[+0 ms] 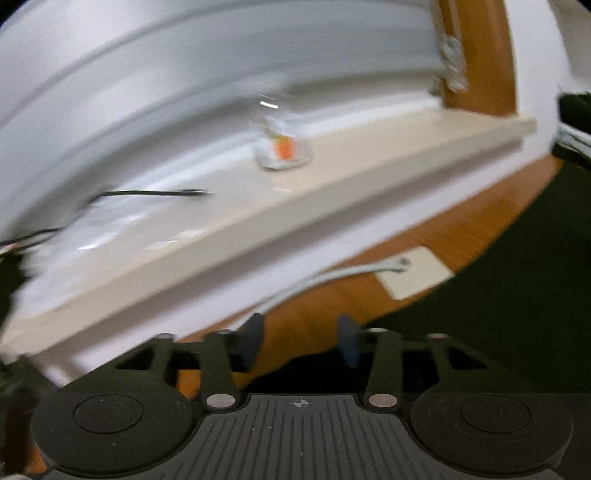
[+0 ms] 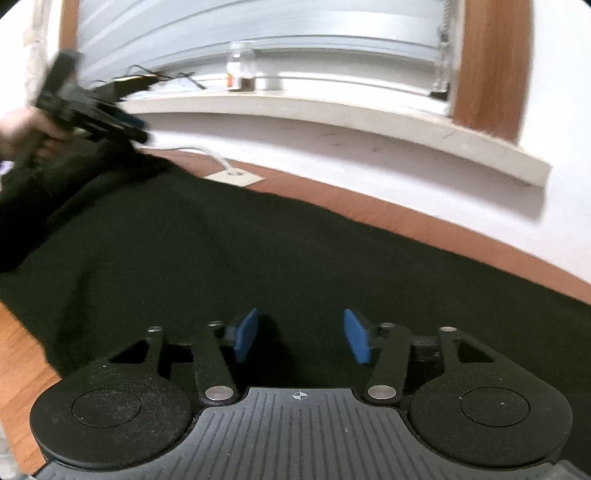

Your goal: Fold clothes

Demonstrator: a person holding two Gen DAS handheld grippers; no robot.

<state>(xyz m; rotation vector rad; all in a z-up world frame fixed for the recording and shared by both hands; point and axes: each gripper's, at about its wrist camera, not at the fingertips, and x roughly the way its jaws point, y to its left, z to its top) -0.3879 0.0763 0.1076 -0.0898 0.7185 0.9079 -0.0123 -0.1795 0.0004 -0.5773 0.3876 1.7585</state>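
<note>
well, here is the scene, from the cloth outward.

cloth: a dark garment (image 2: 295,258) lies spread flat over the wooden table (image 2: 22,354), covering most of it; its far edge runs near the wall, and in the left wrist view only a dark corner shows at the right (image 1: 517,314).
right gripper: (image 2: 302,338) sits low over the near part of the garment, its blue pads (image 2: 245,334) set wide apart with only dark cloth showing between them; nothing is pinched.
left gripper: (image 1: 301,339) jaws stand wide, with bare wood and a strip of cloth behind the gap; it grips nothing. from the right wrist view it appears blurred at the upper left (image 2: 92,107), raised above the cloth's far left corner, held by a hand (image 2: 26,129).
table: orange-brown wood, bare along the far edge and at the near left corner.
socket plate: a pale plate (image 2: 236,176) lies on the wood just past the cloth's far edge, with a white cable (image 2: 207,153) plugged into it.
window sill: a pale ledge (image 2: 332,110) runs along the white wall above the table.
jar: a small clear jar (image 2: 242,68) stands on the sill, blurred in the left wrist view (image 1: 282,136).
black wire: (image 2: 166,75) lies on the sill left of the jar.
blinds: grey slats (image 2: 295,26) hang behind the sill, framed by wood (image 2: 491,66) on the right.
</note>
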